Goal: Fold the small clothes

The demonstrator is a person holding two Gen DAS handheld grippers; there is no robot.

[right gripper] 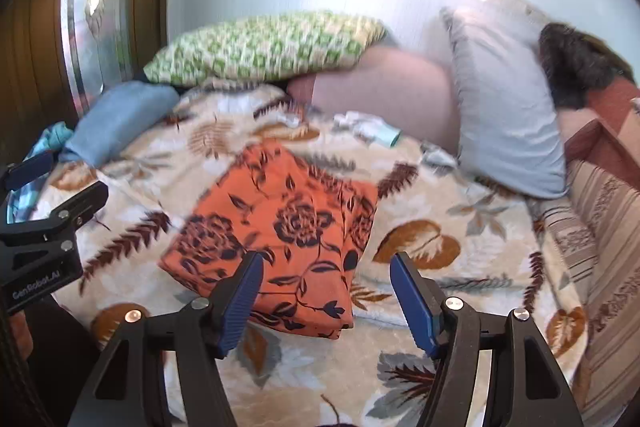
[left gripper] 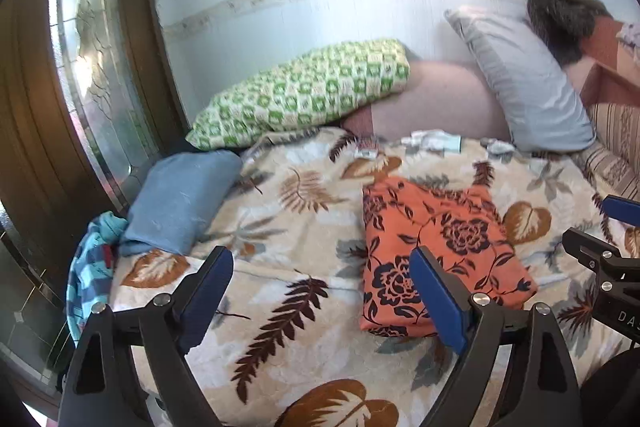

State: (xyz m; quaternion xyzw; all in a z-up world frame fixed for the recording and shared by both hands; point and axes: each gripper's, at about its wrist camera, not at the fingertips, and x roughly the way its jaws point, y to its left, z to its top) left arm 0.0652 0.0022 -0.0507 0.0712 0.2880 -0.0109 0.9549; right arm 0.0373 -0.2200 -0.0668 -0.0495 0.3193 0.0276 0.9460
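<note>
An orange garment with dark flowers (left gripper: 436, 239) lies folded into a rectangle on the leaf-patterned blanket (left gripper: 280, 287) of a bed. My left gripper (left gripper: 322, 255) hovers above the blanket to the garment's left, open, nothing between its blue pads. In the right wrist view the same garment (right gripper: 288, 227) lies just beyond my right gripper (right gripper: 327, 259), which is open and holds nothing. Each gripper shows at the edge of the other's view: the right gripper (left gripper: 596, 223) and the left gripper (right gripper: 64, 177).
Small pale clothes (left gripper: 434, 141) lie at the blanket's far edge. A folded blue cloth (left gripper: 180, 199) and a checked blue cloth (left gripper: 90, 267) sit at the left. A green pillow (left gripper: 304, 91), a pink bolster (left gripper: 432, 103) and a grey pillow (left gripper: 524, 83) line the wall. A glazed door (left gripper: 92, 47) stands left.
</note>
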